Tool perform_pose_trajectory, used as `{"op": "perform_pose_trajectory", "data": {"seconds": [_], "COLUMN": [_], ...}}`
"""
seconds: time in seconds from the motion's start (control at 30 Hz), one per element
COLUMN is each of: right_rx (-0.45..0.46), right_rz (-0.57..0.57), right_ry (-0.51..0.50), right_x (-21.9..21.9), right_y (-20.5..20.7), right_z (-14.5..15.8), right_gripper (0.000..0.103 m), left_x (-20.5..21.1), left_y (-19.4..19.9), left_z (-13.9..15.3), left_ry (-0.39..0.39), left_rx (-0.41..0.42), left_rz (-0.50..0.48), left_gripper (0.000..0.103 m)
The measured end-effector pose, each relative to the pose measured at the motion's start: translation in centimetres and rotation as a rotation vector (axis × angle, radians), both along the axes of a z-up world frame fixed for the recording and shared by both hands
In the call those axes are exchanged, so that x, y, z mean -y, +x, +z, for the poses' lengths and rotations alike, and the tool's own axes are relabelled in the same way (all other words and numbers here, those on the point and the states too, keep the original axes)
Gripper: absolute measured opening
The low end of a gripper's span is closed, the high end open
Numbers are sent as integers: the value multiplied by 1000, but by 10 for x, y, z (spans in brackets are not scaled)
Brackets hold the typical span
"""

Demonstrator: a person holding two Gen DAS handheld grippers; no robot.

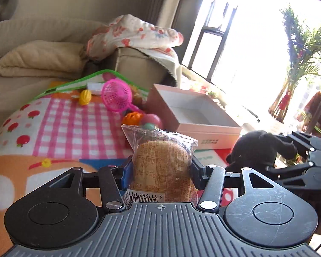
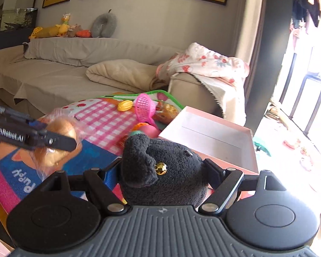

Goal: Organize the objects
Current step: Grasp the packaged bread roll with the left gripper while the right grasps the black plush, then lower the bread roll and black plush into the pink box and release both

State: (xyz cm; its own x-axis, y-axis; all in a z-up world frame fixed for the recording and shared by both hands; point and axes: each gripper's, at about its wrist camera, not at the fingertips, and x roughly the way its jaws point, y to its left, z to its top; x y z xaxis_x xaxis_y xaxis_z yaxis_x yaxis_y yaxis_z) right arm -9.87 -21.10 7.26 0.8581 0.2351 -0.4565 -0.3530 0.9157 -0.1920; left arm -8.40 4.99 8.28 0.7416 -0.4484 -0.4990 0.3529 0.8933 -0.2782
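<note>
Left gripper [image 1: 160, 172], level above the play mat [image 1: 70, 126], jaws clamping a wrapped bun [image 1: 162, 167]; right gripper [image 2: 162, 177] jaws squeezing a black plush toy [image 2: 167, 169] near the open pink box [image 2: 214, 137].

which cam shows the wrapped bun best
The left wrist view: the wrapped bun sits centred and sharp between the left tool, with label and barcode readable. The right wrist view shows it only at the left edge, blurred and partly hidden behind the tool's finger.
</note>
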Motion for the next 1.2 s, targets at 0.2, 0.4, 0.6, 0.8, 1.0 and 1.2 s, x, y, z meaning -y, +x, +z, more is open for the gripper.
{"op": "perform_pose_trajectory", "data": {"seconds": [0.2, 0.4, 0.6, 0.8, 1.0, 1.2], "right_rx": [54, 52, 58, 81, 30, 74], "right_rz": [-106, -159, -201, -226, -224, -271], "right_ry": [96, 132, 136, 164, 254, 267], "right_x": [48, 72, 88, 94, 89, 63], "right_y": [-7, 1, 10, 34, 99, 193], "right_z": [2, -3, 1, 20, 49, 53], "right_gripper": [80, 81, 81, 81, 81, 87], "left_x": [72, 154, 160, 113, 65, 38], "left_y": [91, 175, 190, 147, 97, 81], "left_z": [33, 0, -42, 0, 8, -25], "left_ry": [-97, 47, 125, 37, 56, 119], "left_rx": [14, -27, -175, -11, 96, 31], "left_rz": [-51, 8, 19, 14, 41, 69], "left_gripper": [58, 58, 59, 59, 59, 59]}}
